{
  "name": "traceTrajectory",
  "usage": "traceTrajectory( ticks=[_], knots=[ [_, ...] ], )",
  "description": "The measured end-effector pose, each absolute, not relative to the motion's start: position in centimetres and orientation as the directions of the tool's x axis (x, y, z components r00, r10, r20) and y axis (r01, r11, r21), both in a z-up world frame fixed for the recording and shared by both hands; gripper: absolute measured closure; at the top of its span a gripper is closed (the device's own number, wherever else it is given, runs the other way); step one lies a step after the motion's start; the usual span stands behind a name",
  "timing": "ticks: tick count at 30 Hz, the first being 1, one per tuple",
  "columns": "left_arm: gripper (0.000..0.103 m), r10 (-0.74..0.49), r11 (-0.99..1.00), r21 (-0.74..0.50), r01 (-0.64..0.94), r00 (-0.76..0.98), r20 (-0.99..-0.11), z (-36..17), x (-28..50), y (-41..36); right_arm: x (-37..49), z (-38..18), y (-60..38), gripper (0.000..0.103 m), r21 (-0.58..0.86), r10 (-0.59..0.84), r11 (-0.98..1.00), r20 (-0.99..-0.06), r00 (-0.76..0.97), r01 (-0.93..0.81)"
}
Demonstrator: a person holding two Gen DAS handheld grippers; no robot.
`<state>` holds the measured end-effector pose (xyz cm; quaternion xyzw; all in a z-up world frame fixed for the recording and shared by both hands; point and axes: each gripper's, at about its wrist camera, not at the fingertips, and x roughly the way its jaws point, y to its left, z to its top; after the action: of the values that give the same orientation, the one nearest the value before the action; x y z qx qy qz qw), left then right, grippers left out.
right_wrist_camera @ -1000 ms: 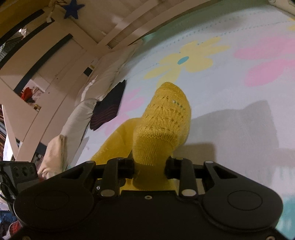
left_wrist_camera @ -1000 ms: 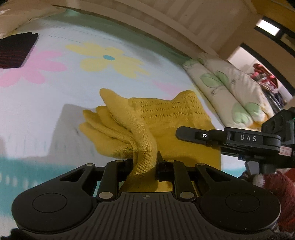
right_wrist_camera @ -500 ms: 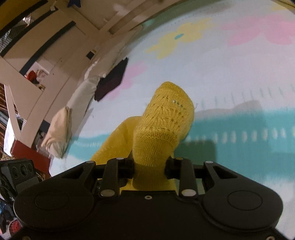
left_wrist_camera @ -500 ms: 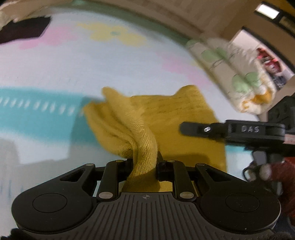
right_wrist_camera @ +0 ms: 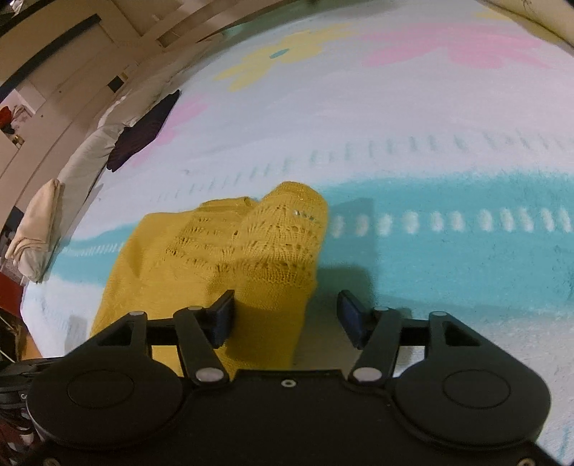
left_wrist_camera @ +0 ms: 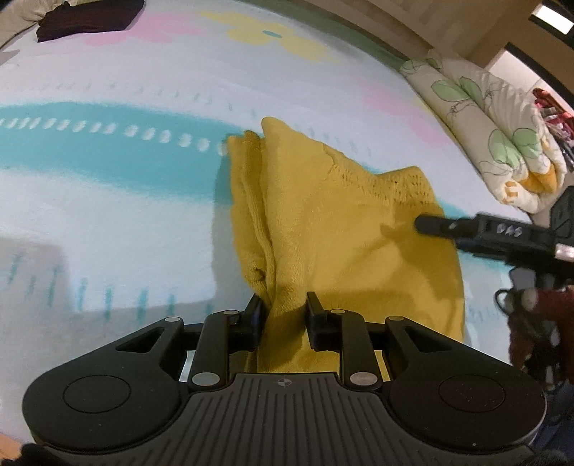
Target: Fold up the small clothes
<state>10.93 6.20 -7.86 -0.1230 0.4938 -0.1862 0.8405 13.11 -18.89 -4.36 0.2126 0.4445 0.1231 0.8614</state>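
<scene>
Lying on the flower-patterned bed cover (left_wrist_camera: 107,222), the mustard-yellow knitted garment (left_wrist_camera: 333,222) is pinched at one fold by the left gripper (left_wrist_camera: 283,315); the right gripper (right_wrist_camera: 287,317) stands spread over its lacy corner.

The lower part of the mustard-yellow knitted garment (left_wrist_camera: 344,229) goes under the black body of the left gripper (left_wrist_camera: 283,315), so its near edge is hidden in the left wrist view. In the right wrist view the same garment (right_wrist_camera: 222,251) also goes behind the right gripper (right_wrist_camera: 285,315), and its left side is covered. The right gripper's far part (left_wrist_camera: 502,236) is cut by the picture's edge, and the white letters on it are blurred. The dark folded cloth (left_wrist_camera: 86,18) is cut by the top edge. The rolled leaf-print quilt (left_wrist_camera: 495,125) continues past the right edge. The things behind this quilt are too small to tell.
</scene>
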Motion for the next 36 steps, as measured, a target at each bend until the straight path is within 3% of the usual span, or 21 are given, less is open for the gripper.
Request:
traceTrajectory(
  ticks=[3,5,7,9,10,12,14,17,20,22,23,25,27,30,36],
  knots=[
    [0.078,-0.430,0.901,-0.402,0.162,0.448,-0.784,-7.7,10.2,7.5,11.9,-3.4,-20.1,0.035,0.523,0.422,0.852,-0.656,0.626,-0.026],
    [0.078,-0.404,0.912,-0.387,0.138,0.477,-0.781,-6.9,9.7,7.9,11.3,-2.6,-21.2,0.029,0.560,0.423,0.828,-0.612,0.668,-0.012],
    [0.079,-0.355,0.933,-0.329,0.147,0.531,-0.770,-5.3,9.2,7.7,10.9,-1.9,-22.2,0.016,0.572,0.397,0.820,-0.585,0.707,0.013],
    [0.079,-0.315,0.949,-0.262,0.178,0.596,-0.739,-3.7,9.1,6.9,10.7,-1.5,-23.0,0.015,0.574,0.369,0.818,-0.574,0.731,0.038],
    [0.077,-0.313,0.950,-0.243,0.197,0.614,-0.724,-3.1,9.2,6.4,10.7,-1.5,-23.1,0.012,0.567,0.354,0.823,-0.579,0.735,0.049],
    [0.065,-0.330,0.943,-0.220,0.249,0.628,-0.705,-2.6,10.0,5.2,10.6,-1.7,-23.3,0.000,0.542,0.327,0.838,-0.596,0.733,0.067],
    [0.046,-0.339,0.936,-0.192,0.295,0.615,-0.712,-2.8,11.6,3.7,11.0,-2.0,-22.8,0.000,0.508,0.301,0.858,-0.622,0.723,0.080],
    [0.042,-0.321,0.935,-0.143,0.323,0.609,-0.725,-4.0,13.9,1.6,11.4,-2.3,-21.9,0.000,0.447,0.275,0.892,-0.657,0.702,0.069],
    [0.027,-0.275,0.947,-0.108,0.301,0.595,-0.755,-5.9,15.7,0.9,11.5,-2.9,-21.2,0.000,0.348,0.220,0.936,-0.689,0.691,0.049],
    [0.024,-0.233,0.958,-0.085,0.272,0.573,-0.786,-7.3,16.7,1.2,12.1,-3.6,-20.5,0.000,0.286,0.190,0.958,-0.716,0.672,0.033],
    [0.013,-0.230,0.961,-0.095,0.259,0.560,-0.796,-8.1,17.0,1.8,12.4,-4.0,-20.2,0.000,0.266,0.182,0.963,-0.726,0.664,0.027],
    [0.000,-0.240,0.968,-0.152,0.201,0.552,-0.799,-9.0,17.3,3.2,13.0,-4.8,-19.7,0.000,0.222,0.157,0.975,-0.751,0.642,0.021],
    [0.000,-0.265,0.964,-0.198,0.178,0.553,-0.790,-9.2,17.4,4.3,13.2,-5.2,-19.6,0.000,0.180,0.128,0.983,-0.759,0.638,0.018],
    [0.000,-0.259,0.963,-0.163,0.217,0.559,-0.787,-9.1,16.9,4.0,13.3,-5.2,-19.9,0.000,0.139,0.089,0.990,-0.762,0.642,0.027],
    [0.000,-0.264,0.962,-0.175,0.208,0.565,-0.782,-8.8,16.3,4.4,10.6,-2.1,-20.4,0.000,0.213,0.143,0.977,-0.693,0.706,0.010]
  ],
)
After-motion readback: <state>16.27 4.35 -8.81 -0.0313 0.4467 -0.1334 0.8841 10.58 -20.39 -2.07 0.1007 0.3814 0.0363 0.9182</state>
